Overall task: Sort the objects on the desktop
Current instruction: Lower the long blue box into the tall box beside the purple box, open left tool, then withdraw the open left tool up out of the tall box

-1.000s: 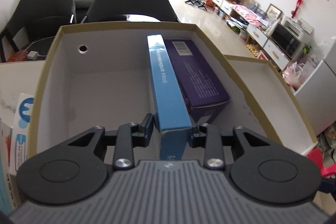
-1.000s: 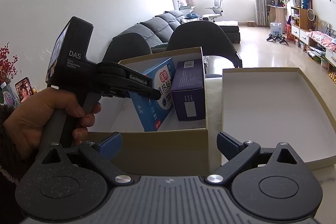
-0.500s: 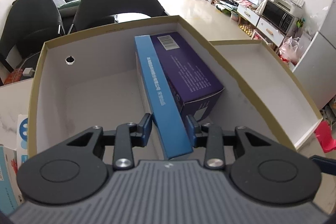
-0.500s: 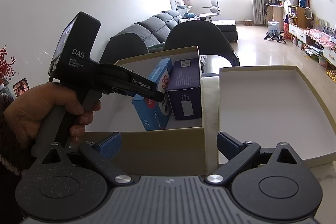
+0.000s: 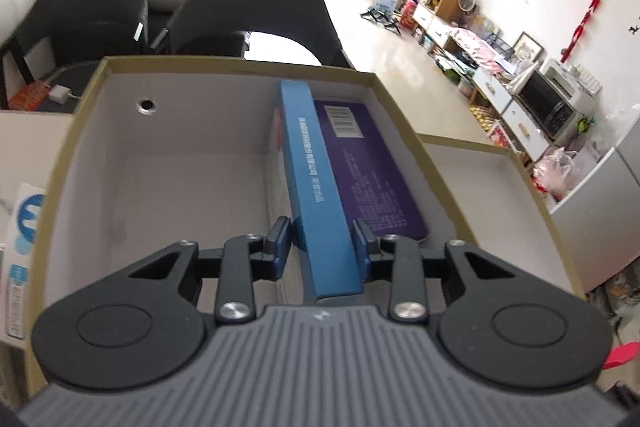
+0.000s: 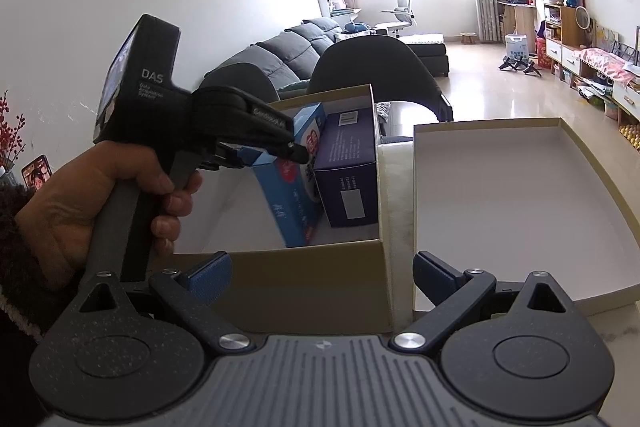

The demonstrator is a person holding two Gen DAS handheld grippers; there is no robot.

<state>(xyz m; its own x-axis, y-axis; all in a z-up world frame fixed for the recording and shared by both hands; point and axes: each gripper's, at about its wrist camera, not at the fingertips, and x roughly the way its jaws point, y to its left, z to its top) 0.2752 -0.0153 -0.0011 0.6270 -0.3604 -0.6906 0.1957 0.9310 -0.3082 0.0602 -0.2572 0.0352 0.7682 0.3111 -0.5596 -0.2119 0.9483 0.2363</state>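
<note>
Here we have the left hand-held gripper point(image 5: 322, 239) clamped on the blue box point(image 5: 316, 187), standing it on edge inside the cardboard box point(image 5: 120, 163) against the purple box point(image 5: 360, 167) at its 3 o'clock; next, we judge, comes letting go and drawing out. The right hand-held gripper point(image 6: 322, 273) hangs spread and empty at the carton's 6 o'clock. The lid point(image 6: 520, 187) lies on the pale counter point(image 6: 394, 207), sofa and chairs toward 12 o'clock.
</note>
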